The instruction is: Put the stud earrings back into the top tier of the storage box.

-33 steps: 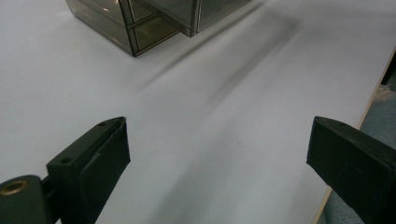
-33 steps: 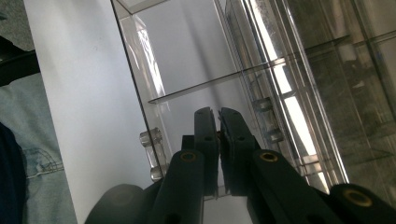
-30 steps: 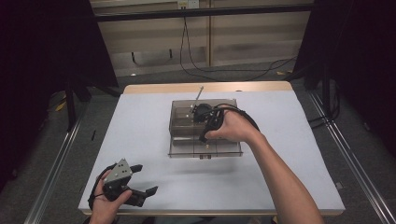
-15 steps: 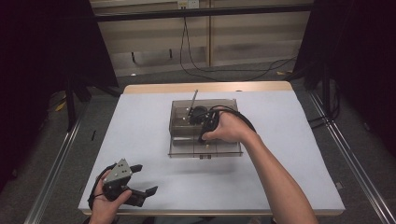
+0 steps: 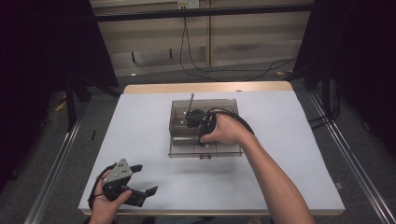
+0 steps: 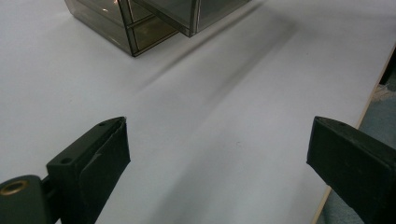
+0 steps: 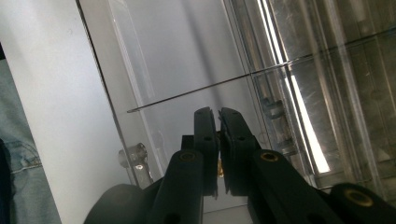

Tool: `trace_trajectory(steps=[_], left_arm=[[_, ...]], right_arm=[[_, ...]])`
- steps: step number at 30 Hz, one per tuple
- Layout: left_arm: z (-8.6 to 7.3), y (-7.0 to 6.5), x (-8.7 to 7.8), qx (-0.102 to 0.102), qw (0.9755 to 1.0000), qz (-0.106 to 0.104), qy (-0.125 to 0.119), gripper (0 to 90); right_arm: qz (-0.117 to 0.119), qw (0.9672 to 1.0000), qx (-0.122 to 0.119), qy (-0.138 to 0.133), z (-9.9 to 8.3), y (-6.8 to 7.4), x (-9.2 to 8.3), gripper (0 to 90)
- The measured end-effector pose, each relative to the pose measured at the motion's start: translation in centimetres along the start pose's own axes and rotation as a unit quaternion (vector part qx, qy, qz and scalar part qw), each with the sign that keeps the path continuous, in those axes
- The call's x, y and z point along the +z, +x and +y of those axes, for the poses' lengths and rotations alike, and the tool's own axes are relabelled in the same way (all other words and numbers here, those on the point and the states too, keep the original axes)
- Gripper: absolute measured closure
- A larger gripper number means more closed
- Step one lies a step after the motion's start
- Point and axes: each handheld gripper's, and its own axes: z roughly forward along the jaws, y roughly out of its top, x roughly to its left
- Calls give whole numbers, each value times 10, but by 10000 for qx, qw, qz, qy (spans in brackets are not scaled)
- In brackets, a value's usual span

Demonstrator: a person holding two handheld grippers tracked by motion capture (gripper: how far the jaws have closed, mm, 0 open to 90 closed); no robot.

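Observation:
A smoky clear acrylic box [image 5: 224, 150] with drawers stands mid-table; one of its corners shows in the left gripper view [image 6: 133, 39]. My right gripper [image 5: 196, 120] hovers over the box's back part, pointing down into it. In the right gripper view its jaws [image 7: 218, 113] are pressed together, with a small brass glint between them that I cannot identify. A thin grey rod [image 5: 190, 105] sticks up from the box beside this gripper. My left gripper [image 5: 147, 178] rests at the table's front left, open and holding nothing [image 6: 217, 154].
The white table top [image 5: 299, 140] has free room on all sides of the box. A small clear knob [image 7: 135, 156] sits on a box wall near the right jaws. Cables [image 5: 196, 51] lie on the floor behind the table, whose front edge is near the left gripper [image 6: 369, 112].
The thin rod has shifted slightly left and towards me along with the right hand. The left gripper has stayed where it was.

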Motion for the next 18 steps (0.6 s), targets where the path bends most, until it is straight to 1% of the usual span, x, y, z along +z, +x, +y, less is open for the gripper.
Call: trace_trajectory(steps=[4, 8, 10, 13, 14, 16, 18], left_arm=[[0, 0, 0, 3, 10000, 0, 12, 58], [0, 0, 0, -8, 10000, 8, 8, 58], [0, 0, 0, -6, 10000, 6, 10, 58], [0, 0, 0, -4, 10000, 4, 7, 58], [0, 0, 0, -3, 10000, 2, 6, 58], [0, 0, 0, 14, 10000, 20, 14, 58], [0, 0, 0, 14, 10000, 17, 17, 58]], right_arm=[[6, 10000, 24, -25, 1, 1, 0, 864], [-20, 10000, -23, -12, 1, 2, 1, 858], [-11, 10000, 29, -12, 1, 3, 1, 847], [30, 10000, 34, -66, -1, 2, 2, 822], [28, 9999, 45, -86, -1, 1, 1, 800], [50, 9998, 143, -132, -2, 1, 0, 784], [44, 9998, 106, -157, -2, 1, -1, 783]])
